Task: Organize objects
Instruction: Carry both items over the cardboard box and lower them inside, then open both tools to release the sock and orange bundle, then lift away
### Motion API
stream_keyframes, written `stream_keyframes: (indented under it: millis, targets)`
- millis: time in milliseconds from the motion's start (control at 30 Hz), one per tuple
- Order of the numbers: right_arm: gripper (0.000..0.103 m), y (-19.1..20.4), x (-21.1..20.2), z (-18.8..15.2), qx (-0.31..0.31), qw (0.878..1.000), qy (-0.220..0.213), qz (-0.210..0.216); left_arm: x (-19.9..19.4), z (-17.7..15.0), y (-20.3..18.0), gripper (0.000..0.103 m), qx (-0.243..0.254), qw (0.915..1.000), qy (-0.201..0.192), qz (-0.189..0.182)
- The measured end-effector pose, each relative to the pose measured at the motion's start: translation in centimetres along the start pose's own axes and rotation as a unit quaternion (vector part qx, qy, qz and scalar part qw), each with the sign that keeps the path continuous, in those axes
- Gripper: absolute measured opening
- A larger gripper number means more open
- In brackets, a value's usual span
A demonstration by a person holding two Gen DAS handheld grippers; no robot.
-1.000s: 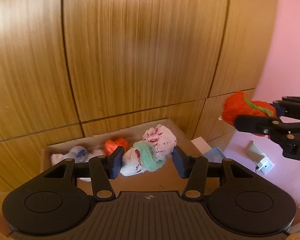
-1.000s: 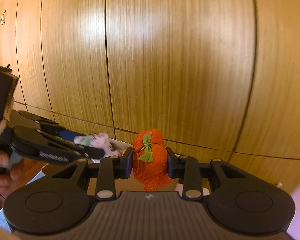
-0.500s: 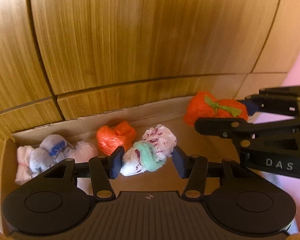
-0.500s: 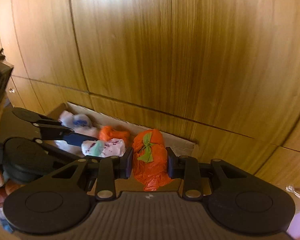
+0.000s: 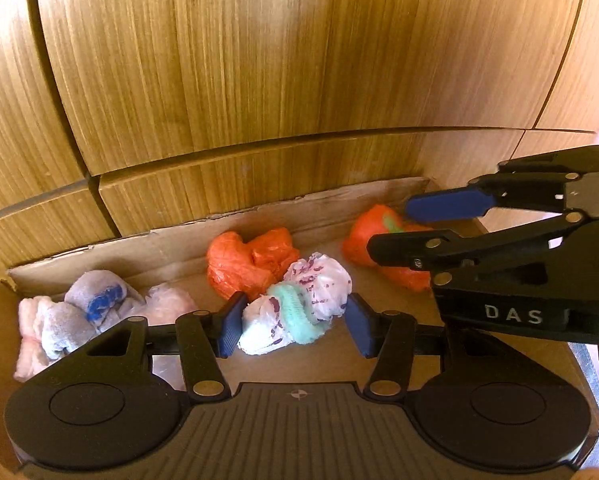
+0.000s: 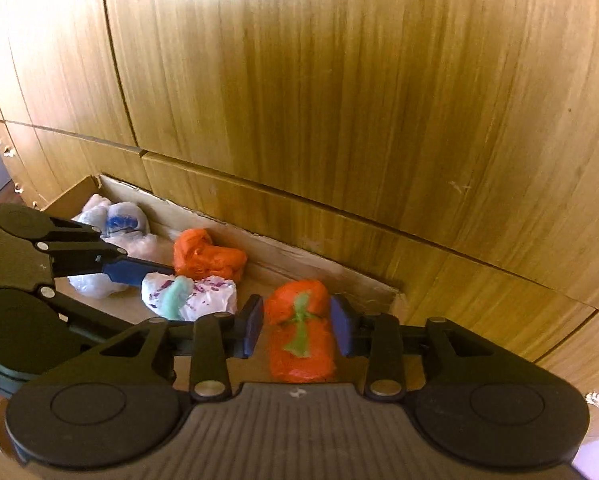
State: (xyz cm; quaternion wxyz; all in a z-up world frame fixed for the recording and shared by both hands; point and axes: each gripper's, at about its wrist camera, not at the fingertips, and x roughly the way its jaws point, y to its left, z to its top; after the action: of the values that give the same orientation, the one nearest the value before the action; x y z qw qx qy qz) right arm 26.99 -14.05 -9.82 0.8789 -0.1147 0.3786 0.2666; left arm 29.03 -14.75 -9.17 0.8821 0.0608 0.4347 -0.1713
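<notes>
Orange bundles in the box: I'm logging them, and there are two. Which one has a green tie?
The orange bundle between the right gripper's fingers, at the box's right end. The other orange bundle, farther left by the back wall, shows no green.

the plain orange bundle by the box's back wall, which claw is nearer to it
Left. The left claw sits just in front of the plain orange bundle, around the white bundle. The right claw is off to its right, around the green-tied orange bundle.

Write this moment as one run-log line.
left gripper: open around white-and-green bag bundle | right gripper: open around orange tied bag bundle | cardboard box
</notes>
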Motion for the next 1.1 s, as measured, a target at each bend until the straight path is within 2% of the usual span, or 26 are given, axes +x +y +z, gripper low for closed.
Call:
stream_keyframes:
  millis: [367,600,733,900,967,1100]
  targets:
    - [0.043,-0.1,-1.3,-0.2,-0.002,1.000,0.003,0.001,-0.9,-0.2,-0.5,0.068,0.001,1.0000,0.005,0.008]
    - [0.046,0.0,-1.8,0.0,-0.001,1.000,0.017,-0.013,-1.4,0.1,-0.5,0.084,-0.004,0.9995,0.024,0.019]
    - [0.054,0.0,-2.3,0.2,0.019,0.999,0.020,-0.025,-2.2,0.2,-0.1,0.088,-0.023,0.9990,0.029,0.023]
    - [0.065,0.0,-3.5,0.2,0.057,0.997,0.024,-0.037,-4.2,0.2,0.6,0.099,-0.039,0.9982,0.029,0.035]
    - [0.071,0.2,-4.0,0.2,0.069,0.996,0.027,-0.044,-5.1,0.1,0.6,0.100,-0.039,0.9980,0.028,0.042]
    - [0.076,0.9,-5.3,0.2,0.086,0.994,0.029,-0.054,-7.3,-0.7,1.3,0.101,-0.053,0.9973,0.028,0.043]
